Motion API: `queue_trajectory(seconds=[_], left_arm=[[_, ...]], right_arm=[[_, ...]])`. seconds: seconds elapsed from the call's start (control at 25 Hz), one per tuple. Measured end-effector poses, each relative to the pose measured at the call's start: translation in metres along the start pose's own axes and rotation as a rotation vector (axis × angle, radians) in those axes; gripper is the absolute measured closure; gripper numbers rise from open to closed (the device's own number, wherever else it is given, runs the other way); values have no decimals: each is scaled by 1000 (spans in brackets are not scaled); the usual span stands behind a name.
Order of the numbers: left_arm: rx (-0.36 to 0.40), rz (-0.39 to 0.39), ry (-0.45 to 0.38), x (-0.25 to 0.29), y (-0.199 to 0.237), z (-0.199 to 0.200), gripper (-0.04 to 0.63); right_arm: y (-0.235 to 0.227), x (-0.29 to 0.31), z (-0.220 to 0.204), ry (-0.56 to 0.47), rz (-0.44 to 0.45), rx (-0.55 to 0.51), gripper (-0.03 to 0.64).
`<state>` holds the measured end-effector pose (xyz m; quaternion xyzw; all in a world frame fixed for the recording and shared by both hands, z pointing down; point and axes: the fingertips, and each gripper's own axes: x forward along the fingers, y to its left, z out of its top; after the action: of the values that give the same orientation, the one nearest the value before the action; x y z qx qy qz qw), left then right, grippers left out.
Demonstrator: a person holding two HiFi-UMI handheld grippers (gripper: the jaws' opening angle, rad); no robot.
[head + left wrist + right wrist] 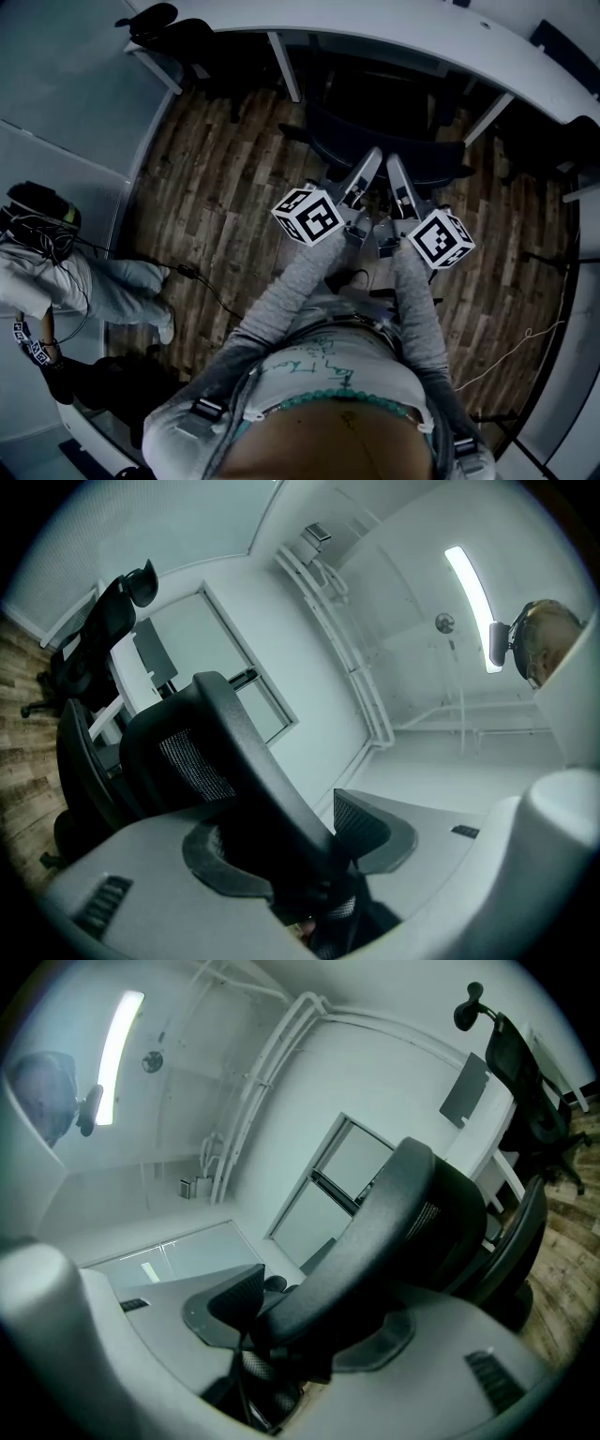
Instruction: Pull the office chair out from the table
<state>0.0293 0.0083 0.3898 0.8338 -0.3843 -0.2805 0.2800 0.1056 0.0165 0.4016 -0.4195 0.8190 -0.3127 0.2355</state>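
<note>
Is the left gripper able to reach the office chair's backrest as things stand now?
Yes, it seems so: the left gripper is closed on the office chair's backrest, whose edge sits between its jaws, and nothing stands in the way.

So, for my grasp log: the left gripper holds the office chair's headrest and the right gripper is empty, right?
Not empty: the right gripper view shows the right gripper also clamped on the office chair's headrest. The left gripper holds it as you said.
</note>
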Motion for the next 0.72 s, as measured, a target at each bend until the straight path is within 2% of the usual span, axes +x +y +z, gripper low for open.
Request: queue_trajectory(seconds=[0.36, 0.6, 0.72], left_arm=[[-15, -23, 30, -9, 7, 9, 367], [-32, -29, 64, -5, 8, 9, 367], [-19, -44, 86, -4, 7, 10, 367]], right_arm=[[7, 6, -10, -20, -44, -2, 387], [12, 9, -4, -43, 0, -36, 387], [12, 11, -4, -40, -13, -24, 387]])
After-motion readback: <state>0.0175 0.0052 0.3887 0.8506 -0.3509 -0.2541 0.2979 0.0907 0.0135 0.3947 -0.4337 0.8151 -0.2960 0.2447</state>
